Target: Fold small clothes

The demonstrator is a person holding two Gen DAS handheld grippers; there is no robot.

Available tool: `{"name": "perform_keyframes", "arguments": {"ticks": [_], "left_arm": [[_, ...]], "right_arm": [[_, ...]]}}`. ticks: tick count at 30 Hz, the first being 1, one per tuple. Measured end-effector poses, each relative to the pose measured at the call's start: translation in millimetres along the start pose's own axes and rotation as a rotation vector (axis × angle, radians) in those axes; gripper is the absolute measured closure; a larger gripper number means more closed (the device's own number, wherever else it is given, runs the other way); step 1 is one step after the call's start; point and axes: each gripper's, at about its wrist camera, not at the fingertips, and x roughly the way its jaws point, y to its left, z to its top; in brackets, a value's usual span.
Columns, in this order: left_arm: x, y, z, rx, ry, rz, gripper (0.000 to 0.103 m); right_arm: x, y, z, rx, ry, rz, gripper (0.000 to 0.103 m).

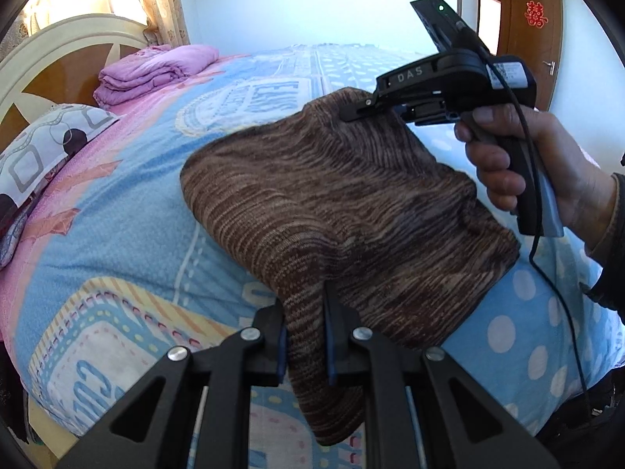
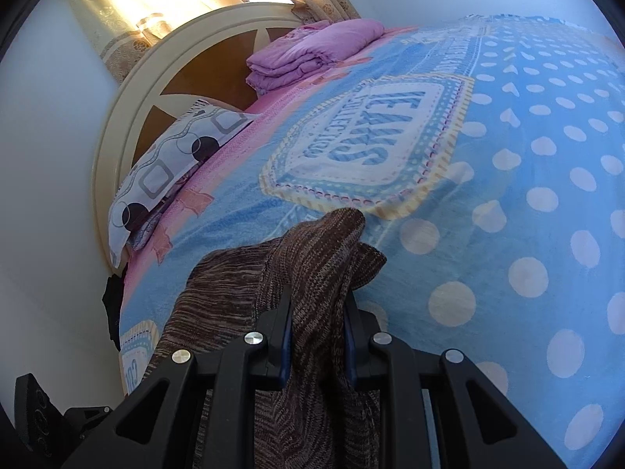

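Observation:
A brown striped knit garment (image 1: 332, 203) hangs stretched above the bed between both grippers. My left gripper (image 1: 304, 312) is shut on its near corner, the cloth bunched between the blue pads. In the left wrist view my right gripper (image 1: 361, 113), held by a hand (image 1: 519, 164), pinches the far corner. In the right wrist view the right gripper (image 2: 318, 301) is shut on a thick fold of the same knit garment (image 2: 312, 258), which drapes down to the left and over the fingers.
The bed carries a blue blanket (image 2: 508, 156) with white dots and a lettered patch. A folded purple quilt (image 1: 156, 70) and a patterned pillow (image 1: 43, 148) lie by the cream headboard (image 2: 129, 109). A wooden door (image 1: 535, 43) stands at the far right.

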Motion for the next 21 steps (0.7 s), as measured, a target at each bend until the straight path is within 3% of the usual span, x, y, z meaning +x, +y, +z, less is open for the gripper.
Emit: {"name": "perform_keyframes", "arguments": {"ticks": [9,17,20,21], "left_arm": [[6,0,-6,0.000,0.009,0.010,0.085],[-12,-1,-1,0.005,-0.007,0.013,0.070],[-32,4,5,-0.006,-0.091,0.044,0.047],[-36,6,8,-0.009,-0.116,0.068,0.037]], "right_arm": [[12,-14,-7,0.018,0.028,-0.039,0.081],[-14,-11,-13,0.012,0.015,-0.074,0.074],[-55,-4,-24,-0.033,-0.045,-0.068,0.067],[-68,-2,-29,-0.040,-0.062,-0.061,0.060]]}}
